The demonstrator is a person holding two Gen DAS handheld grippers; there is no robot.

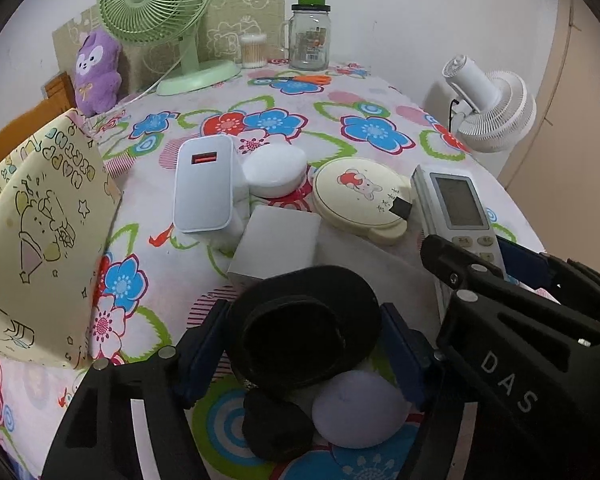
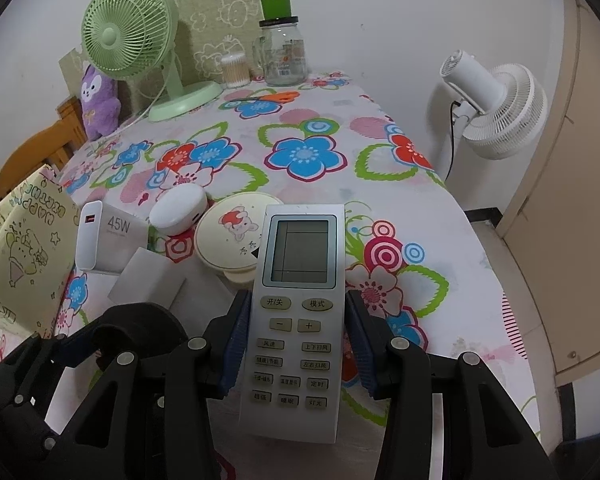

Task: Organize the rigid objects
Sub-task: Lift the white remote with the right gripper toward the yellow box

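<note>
Remote control [image 2: 298, 320] sits clamped between the right gripper [image 2: 296, 344] jaws; left gripper [image 1: 300, 344] jaws clamp a black case [image 1: 304, 324].

Charger [image 2: 100, 240] left of compact [image 2: 236, 236]; remote [image 2: 296, 320] right, seemingly overlapping it.

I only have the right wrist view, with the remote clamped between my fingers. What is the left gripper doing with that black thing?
Observer: The left gripper has a blue pad against each side of the black case.
Operator: Anything close to it that I can't see?
Observer: Yes. A lavender round object and a black lump lie on the tablecloth on the camera side of the case, between the fingers.
</note>
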